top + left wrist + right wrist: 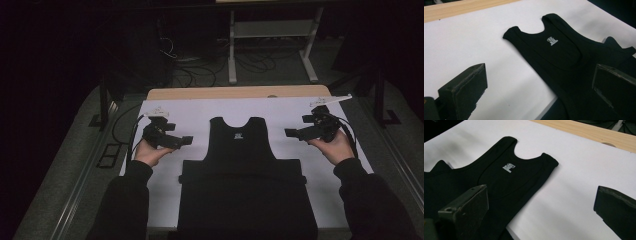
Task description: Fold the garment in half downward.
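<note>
In the high view the black tank top (pixel 242 150) lies flat mid-table between the left gripper (pixel 186 140) and right gripper (pixel 289 132), while each gripper view shows wide-parted, empty jaws, so each should pinch its nearer shoulder strap squarely.

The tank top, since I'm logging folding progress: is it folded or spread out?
Spread flat: the tank top lies open on the white sheet, both straps apart, label showing.

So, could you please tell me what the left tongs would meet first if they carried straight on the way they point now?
Probably the black tank top: the open left tongs aim at its side, though their height above the white sheet is unclear.
</note>
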`<state>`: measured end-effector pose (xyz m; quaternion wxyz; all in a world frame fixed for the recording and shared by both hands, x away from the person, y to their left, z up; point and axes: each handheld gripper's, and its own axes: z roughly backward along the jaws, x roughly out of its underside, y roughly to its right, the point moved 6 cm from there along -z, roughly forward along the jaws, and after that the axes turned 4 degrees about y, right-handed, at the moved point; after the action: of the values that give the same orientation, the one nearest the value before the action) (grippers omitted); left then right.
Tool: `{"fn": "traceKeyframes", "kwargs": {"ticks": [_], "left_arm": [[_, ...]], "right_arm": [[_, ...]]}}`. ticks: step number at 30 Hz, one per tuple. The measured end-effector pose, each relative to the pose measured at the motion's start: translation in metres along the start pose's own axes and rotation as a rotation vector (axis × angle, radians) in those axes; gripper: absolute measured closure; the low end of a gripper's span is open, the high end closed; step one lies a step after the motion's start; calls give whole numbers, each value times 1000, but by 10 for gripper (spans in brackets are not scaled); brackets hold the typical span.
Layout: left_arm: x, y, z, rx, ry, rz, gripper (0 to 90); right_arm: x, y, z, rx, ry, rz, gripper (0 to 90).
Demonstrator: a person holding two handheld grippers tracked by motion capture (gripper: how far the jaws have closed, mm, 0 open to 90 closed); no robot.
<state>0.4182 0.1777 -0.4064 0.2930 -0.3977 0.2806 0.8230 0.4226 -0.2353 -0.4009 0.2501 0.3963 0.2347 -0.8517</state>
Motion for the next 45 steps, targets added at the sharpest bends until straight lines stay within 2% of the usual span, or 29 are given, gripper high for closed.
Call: {"fn": "traceKeyframes", "kwargs": {"ticks": [12, 18, 25, 30, 42, 45], "left_arm": [[-9, -11, -14, -1, -22, 13, 0], [-13, -17, -23, 2, -24, 25, 0], [-17, -24, -32, -13, -50, 26, 0], [-22, -31, -39, -14, -31, 41, 0], [-36, -39, -58, -11, 22, 79, 0], [-40, -39, -64, -11, 19, 72, 0]], "right_arm": [[-20, 7, -11, -2, -11, 24, 0], [-29, 9, -17, -3, -14, 21, 0], [-35, 11, -28, 2, -28, 10, 0], [-38, 14, -37, 19, -35, 20, 0], [-46, 17, -56, -2, -34, 5, 0], [-47, 19, -59, -2, -34, -6, 0]]}}
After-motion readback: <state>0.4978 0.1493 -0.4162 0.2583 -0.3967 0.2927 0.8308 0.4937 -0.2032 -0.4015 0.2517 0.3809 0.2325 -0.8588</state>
